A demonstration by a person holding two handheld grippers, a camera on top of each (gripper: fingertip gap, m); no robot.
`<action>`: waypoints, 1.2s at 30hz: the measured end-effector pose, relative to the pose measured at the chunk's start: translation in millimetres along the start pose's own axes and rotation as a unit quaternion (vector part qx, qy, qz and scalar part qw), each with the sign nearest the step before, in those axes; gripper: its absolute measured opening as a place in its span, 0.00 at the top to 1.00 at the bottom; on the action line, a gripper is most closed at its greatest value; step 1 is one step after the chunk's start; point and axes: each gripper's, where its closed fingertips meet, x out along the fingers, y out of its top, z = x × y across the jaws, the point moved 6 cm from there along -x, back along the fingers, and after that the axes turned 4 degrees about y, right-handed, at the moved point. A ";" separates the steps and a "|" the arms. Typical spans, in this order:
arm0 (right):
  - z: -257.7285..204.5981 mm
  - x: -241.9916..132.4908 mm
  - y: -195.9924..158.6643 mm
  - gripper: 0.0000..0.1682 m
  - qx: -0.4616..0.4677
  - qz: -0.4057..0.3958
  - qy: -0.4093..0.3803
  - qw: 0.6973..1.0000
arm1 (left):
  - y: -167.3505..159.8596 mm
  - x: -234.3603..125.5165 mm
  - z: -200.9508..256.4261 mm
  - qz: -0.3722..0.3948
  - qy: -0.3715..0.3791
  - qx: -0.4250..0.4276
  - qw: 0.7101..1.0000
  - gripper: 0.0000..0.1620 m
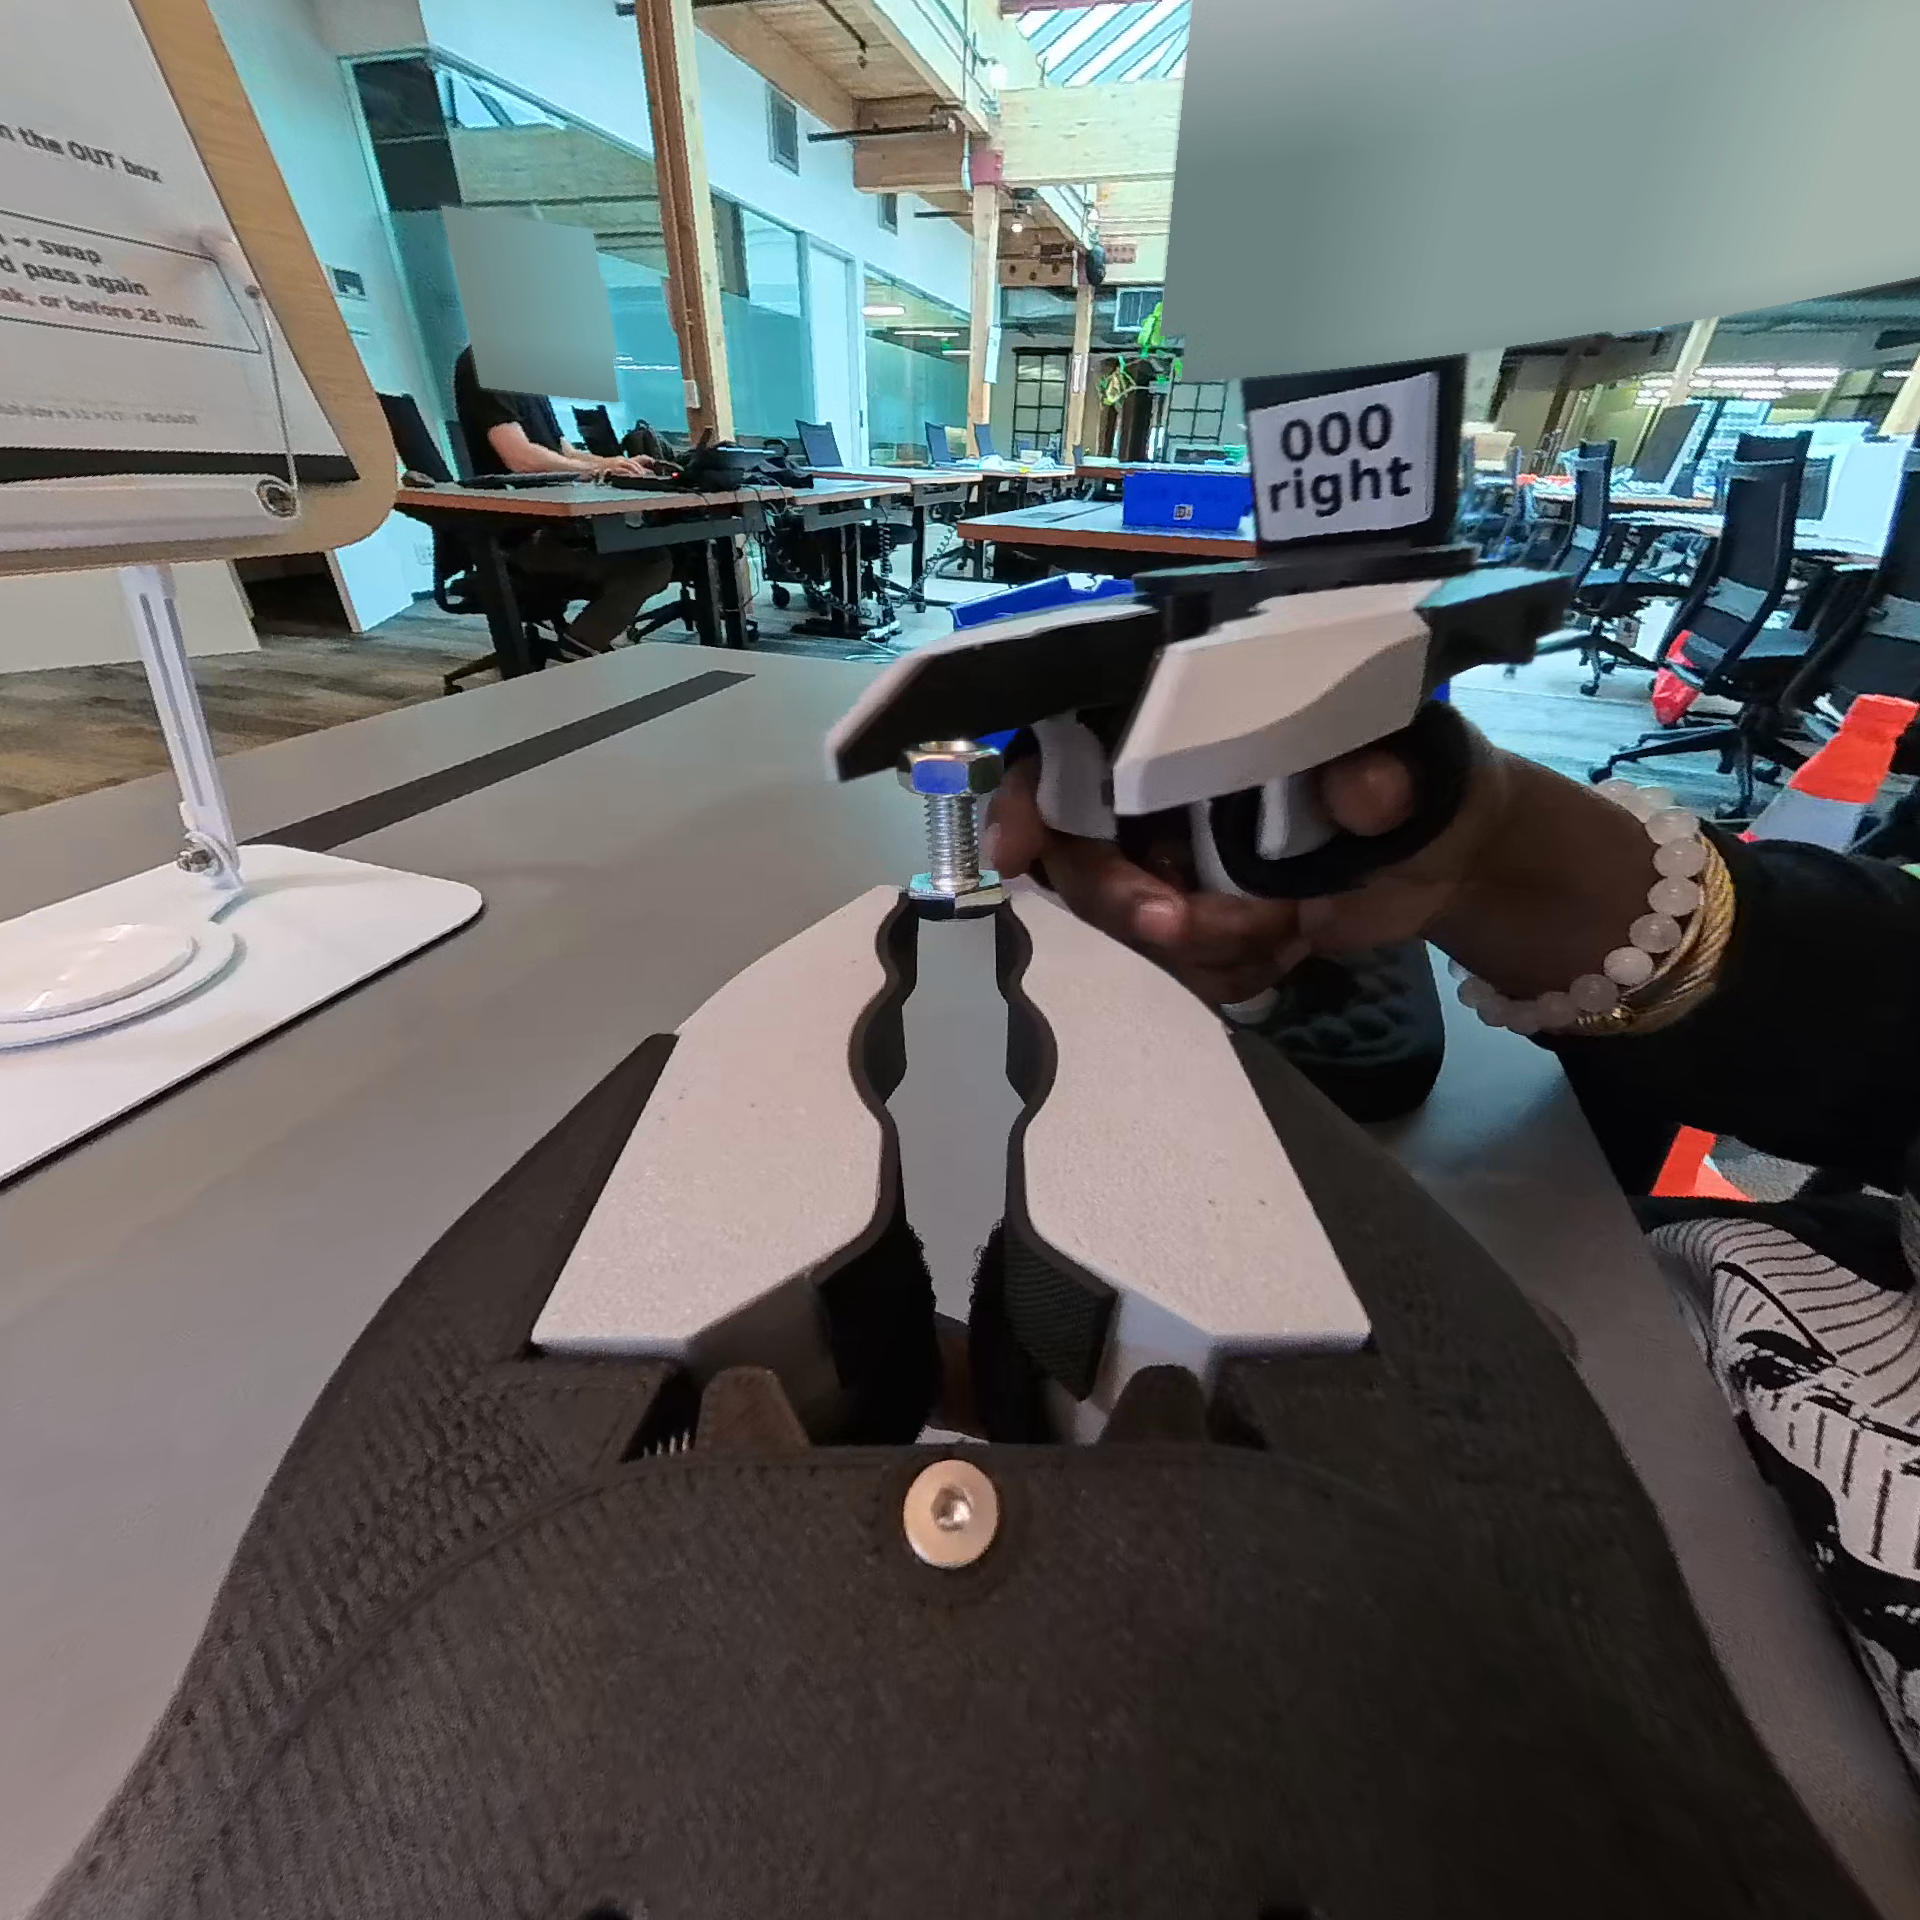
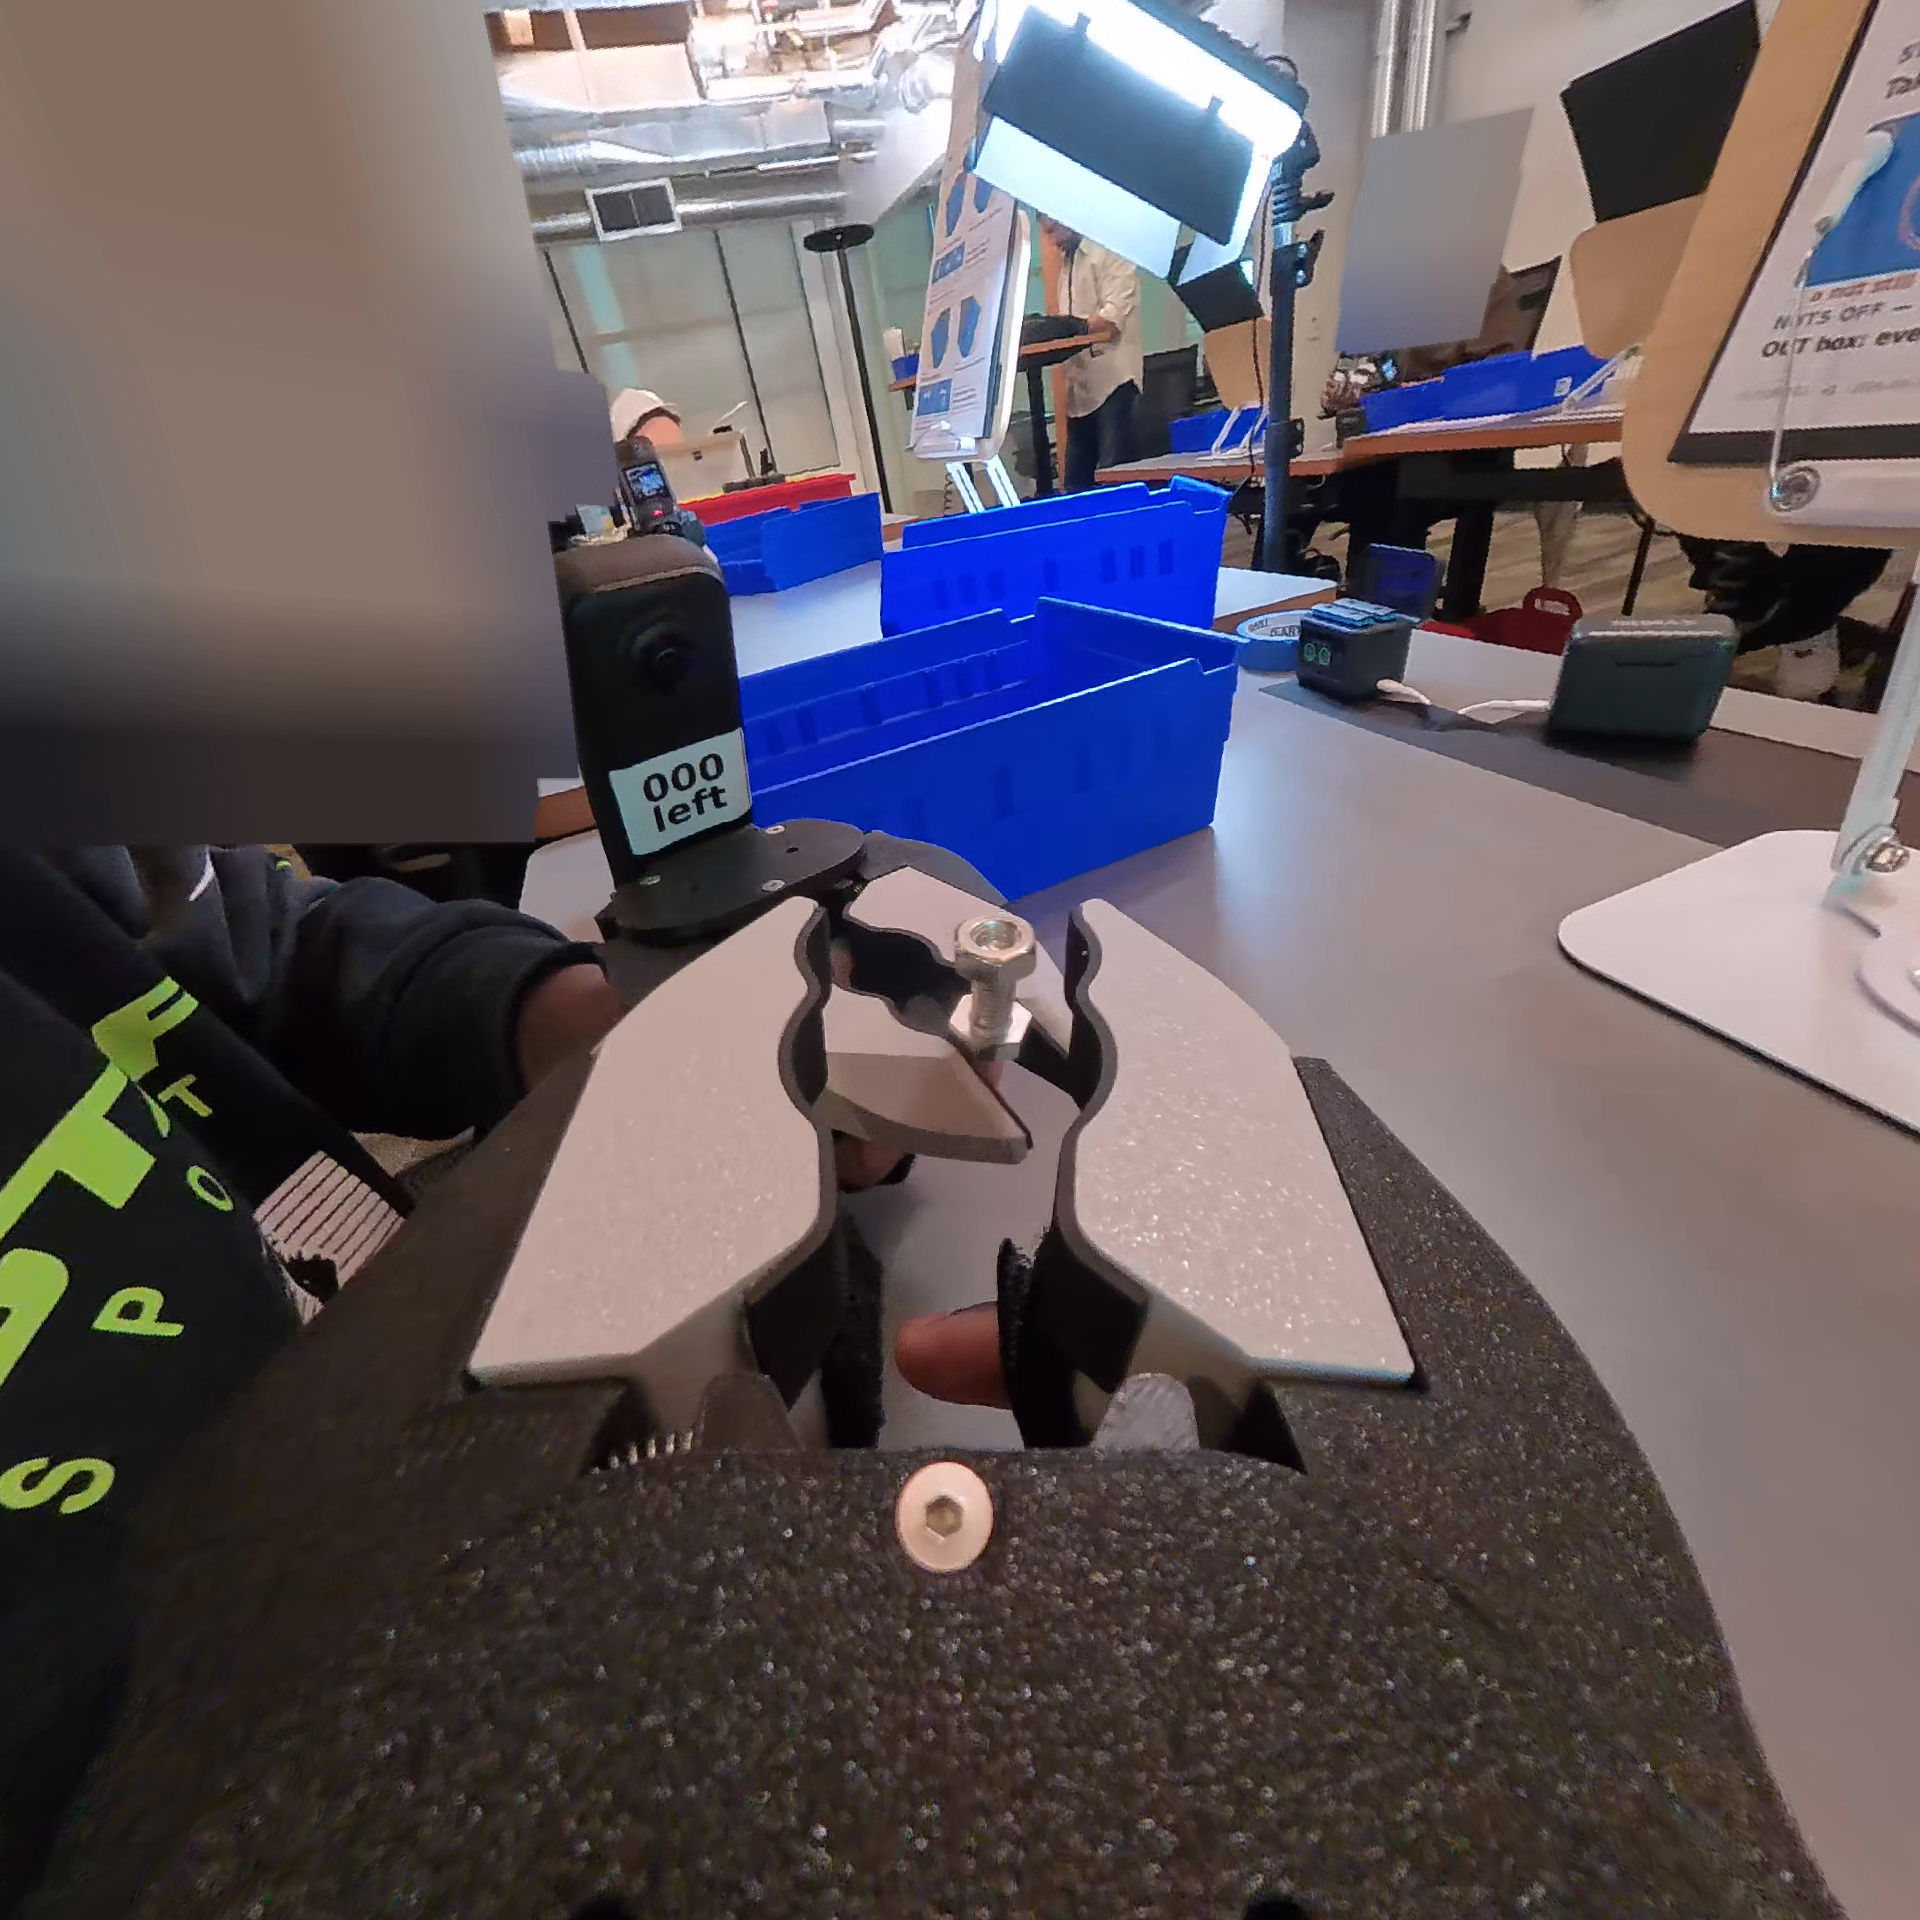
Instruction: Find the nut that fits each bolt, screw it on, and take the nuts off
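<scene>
above a grey table (image 1: pixel 436 1091), we hold a silver bolt (image 1: pixel 951 821) upright by its nut (image 1: pixel 954 891), the left gripper (image 1: pixel 954 909) pinching that nut between its fingertips. our right gripper (image 2: pixel 1044 997) sits over the bolt head, its fingers spread with a clear gap either side of the head in the right wrist view, touching nothing we can see there. blue bins (image 2: pixel 997 727) stand on the table beyond the grippers, and a white stand base (image 1: pixel 208 956) rests to the left, well apart from the bolt.
</scene>
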 end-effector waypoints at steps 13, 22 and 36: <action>5.4 -6.6 0.3 0.79 -0.001 0.013 -0.002 1.000 | 1.4 -0.7 0.1 0.010 -0.021 -0.027 0.999 0.91; 4.5 -0.2 -3.8 0.91 -0.022 0.011 -0.076 0.997 | 0.1 -0.2 -1.5 0.001 0.017 0.007 1.000 0.91; -3.7 -3.0 1.4 0.75 -0.013 0.011 0.074 0.997 | 11.8 -3.9 16.8 0.057 -0.101 -0.044 0.992 0.91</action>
